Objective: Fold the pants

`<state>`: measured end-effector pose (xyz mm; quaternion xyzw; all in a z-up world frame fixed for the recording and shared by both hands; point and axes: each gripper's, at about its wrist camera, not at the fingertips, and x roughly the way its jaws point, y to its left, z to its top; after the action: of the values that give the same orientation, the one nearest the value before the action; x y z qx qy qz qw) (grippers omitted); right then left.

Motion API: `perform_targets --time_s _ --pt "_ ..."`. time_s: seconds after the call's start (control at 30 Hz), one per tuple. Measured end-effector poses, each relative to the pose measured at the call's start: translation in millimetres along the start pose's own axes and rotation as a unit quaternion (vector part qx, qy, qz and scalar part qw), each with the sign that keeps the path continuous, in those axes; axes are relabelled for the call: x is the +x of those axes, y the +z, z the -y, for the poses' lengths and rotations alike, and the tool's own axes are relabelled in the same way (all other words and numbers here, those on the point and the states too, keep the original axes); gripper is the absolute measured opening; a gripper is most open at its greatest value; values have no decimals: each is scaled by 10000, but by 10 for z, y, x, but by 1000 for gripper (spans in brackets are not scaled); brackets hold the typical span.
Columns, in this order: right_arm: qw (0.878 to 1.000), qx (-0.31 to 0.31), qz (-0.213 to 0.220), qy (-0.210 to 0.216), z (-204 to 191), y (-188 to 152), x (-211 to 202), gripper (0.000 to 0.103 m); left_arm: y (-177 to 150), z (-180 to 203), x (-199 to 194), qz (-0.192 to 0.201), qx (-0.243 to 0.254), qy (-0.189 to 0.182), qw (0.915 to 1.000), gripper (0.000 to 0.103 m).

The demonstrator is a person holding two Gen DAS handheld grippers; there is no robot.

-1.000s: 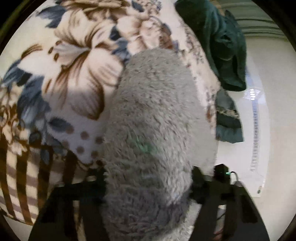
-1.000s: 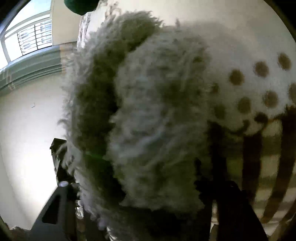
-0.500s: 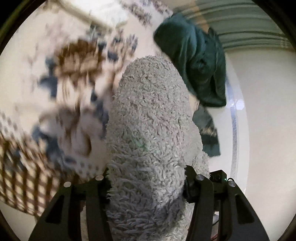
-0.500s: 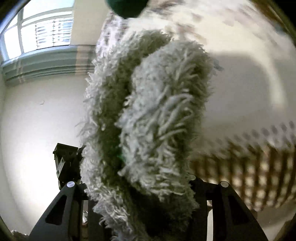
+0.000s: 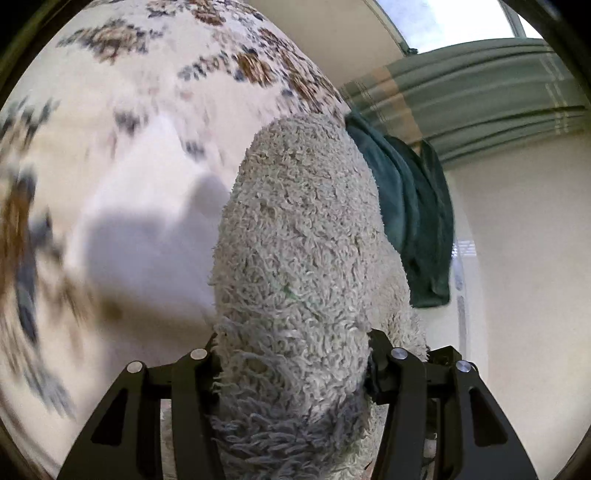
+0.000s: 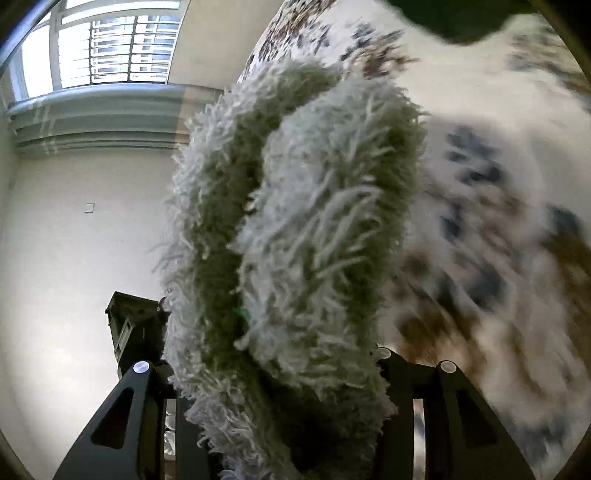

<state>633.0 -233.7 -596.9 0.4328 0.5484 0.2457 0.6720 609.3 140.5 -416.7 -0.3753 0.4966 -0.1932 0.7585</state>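
The fluffy grey pants fill the middle of the left wrist view, bunched and lifted above the floral bedspread. My left gripper is shut on a thick fold of them. In the right wrist view the same fluffy pants hang as a doubled fold, and my right gripper is shut on them. Both sets of fingertips are hidden in the pile.
A dark green garment lies at the far edge of the bed, also showing in the right wrist view. A window with curtains and a pale wall lie beyond. A dark device sits left of the pants.
Both grippers have lifted the pants and swung toward the far end of the bed; the striped bedspread edge has left view and the window now shows. The bedspread is motion-blurred.
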Motion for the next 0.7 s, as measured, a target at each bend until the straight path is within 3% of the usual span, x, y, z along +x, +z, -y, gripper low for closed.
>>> perform_targets --time_s 0.1,0.2,0.33,0.4,0.47,0.5,0.6,0.7 --pt "10000 5 -20 -63 -34 400 618 45 655 -453 216 -57 45 107 9999 49" --pt "9998 51 -71 -161 83 736 1053 45 1012 -818 432 -69 182 302 9994 50" --pt "9983 93 -173 -540 140 1116 1530 45 1165 -1163 685 -297 199 604 9975 51" --pt "9974 192 -234 -650 215 1136 1531 56 1179 -1271 731 -436 209 716 9963 56" --pt "9959 188 -238 -857 208 1083 1440 61 1190 -1277 692 -454 247 740 9959 58" --pt "9948 163 -246 -970 145 1131 1404 72 1169 -1233 660 -449 326 883 9945 64" --pt "9870 -11 -215 -1596 30 1203 1402 88 1137 -1151 582 -433 411 1330 9893 75" --pt "9704 -275 -64 -2398 -108 1071 1355 100 1077 -977 447 -286 746 1962 9773 80"
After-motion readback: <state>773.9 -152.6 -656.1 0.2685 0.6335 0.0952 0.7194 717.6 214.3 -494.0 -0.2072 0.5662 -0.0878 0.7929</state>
